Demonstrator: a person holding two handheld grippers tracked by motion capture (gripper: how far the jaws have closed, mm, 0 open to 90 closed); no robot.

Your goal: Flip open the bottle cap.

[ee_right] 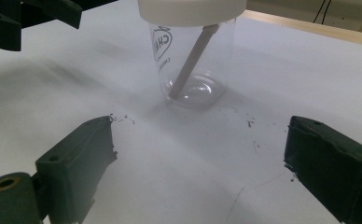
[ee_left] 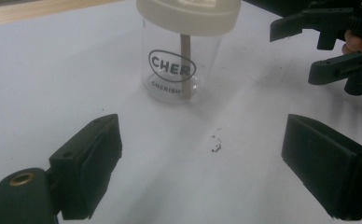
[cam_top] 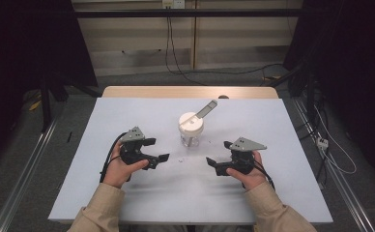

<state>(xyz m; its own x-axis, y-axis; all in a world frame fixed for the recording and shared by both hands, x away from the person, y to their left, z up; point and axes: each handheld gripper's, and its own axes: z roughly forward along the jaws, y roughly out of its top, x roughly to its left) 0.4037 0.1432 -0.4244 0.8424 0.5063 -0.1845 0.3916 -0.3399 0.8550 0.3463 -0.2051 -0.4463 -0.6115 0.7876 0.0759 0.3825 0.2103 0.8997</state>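
A clear plastic jar [cam_top: 191,130] with a white lid [cam_top: 190,121] stands upright at the middle of the white table top [cam_top: 103,193]. A flat stick [cam_top: 206,109] pokes out through the lid and leans to the far right. My left gripper [cam_top: 159,149] lies left of the jar, open, nothing between its jaws. To the jar's right, my right gripper [cam_top: 218,152] is open too. In the left gripper view the jar [ee_left: 174,70] stands ahead of the wide jaws [ee_left: 202,140], with the right gripper [ee_left: 293,51] beyond. The right gripper view has the jar [ee_right: 193,60] ahead of its empty jaws [ee_right: 198,135].
Small dark specks [ee_left: 215,147] lie on the white sheet in front of the jar. A wooden table edge [cam_top: 190,92] runs along the far side. Cables [cam_top: 330,154] trail on the floor to the right, and a metal rail [cam_top: 26,164] runs along the left.
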